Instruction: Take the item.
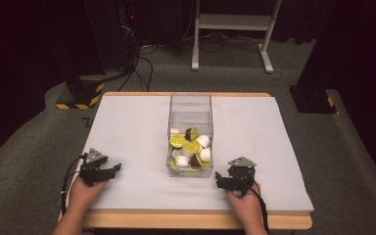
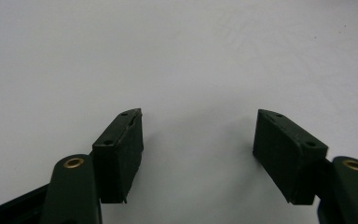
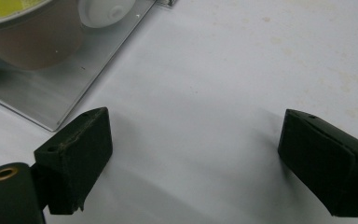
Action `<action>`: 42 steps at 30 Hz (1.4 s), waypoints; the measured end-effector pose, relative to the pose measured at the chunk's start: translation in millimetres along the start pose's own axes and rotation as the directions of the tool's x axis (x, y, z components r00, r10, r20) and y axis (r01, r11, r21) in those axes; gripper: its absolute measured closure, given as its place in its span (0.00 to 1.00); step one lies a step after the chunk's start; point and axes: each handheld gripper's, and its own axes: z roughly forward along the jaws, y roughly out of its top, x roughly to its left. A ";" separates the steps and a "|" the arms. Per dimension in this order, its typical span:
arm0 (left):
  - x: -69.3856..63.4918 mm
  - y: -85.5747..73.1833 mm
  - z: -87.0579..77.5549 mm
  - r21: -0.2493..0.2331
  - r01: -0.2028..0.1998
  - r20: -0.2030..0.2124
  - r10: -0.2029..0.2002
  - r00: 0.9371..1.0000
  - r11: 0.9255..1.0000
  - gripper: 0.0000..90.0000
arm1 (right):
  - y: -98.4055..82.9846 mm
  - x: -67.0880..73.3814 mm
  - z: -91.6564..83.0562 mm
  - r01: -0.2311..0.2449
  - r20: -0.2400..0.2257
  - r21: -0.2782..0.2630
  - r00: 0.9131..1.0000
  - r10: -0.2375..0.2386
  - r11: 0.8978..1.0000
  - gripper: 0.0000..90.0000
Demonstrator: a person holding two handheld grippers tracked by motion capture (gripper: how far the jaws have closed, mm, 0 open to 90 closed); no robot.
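Dark room, pale mat (image 1: 127, 127), clear capsule box (image 1: 190, 112); left gripper (image 1: 113, 169) and right gripper (image 1: 219, 179) gape empty.

Clear glossy plastic box (image 1: 190, 113) on matt white mat (image 1: 127, 132).

high view: above, forward-down, far | gripper views: close, low | shared: white mat (image 1: 127, 127)

Right gripper view: clear box (image 3: 51, 100) cut off by top and left edges, near corner only, just beyond left jaw. Brown capsule (image 3: 32, 39) inside cropped at top; lid print unreadable, blurred. High view: capsules (image 1: 190, 147) in box too small to count, lower ones hidden under the heap; possibly foil-lidded. Person's forearms cut by bottom edge.
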 end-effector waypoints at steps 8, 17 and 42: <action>0.0 0.3 0.1 0.003 0.004 0.001 -0.004 1.000 1.000 0.37 | 0.0 -0.1 0.0 0.000 0.000 -0.001 1.000 0.000 1.000 0.11; -0.2 0.0 0.3 -0.003 0.004 0.000 -0.004 1.000 1.000 0.37 | 0.0 0.0 0.0 0.000 0.000 0.000 1.000 0.000 1.000 0.11; -0.5 0.2 0.4 0.000 0.005 -0.002 -0.005 1.000 1.000 0.36 | -0.1 0.3 -0.3 0.001 -0.003 -0.002 1.000 -0.001 1.000 0.12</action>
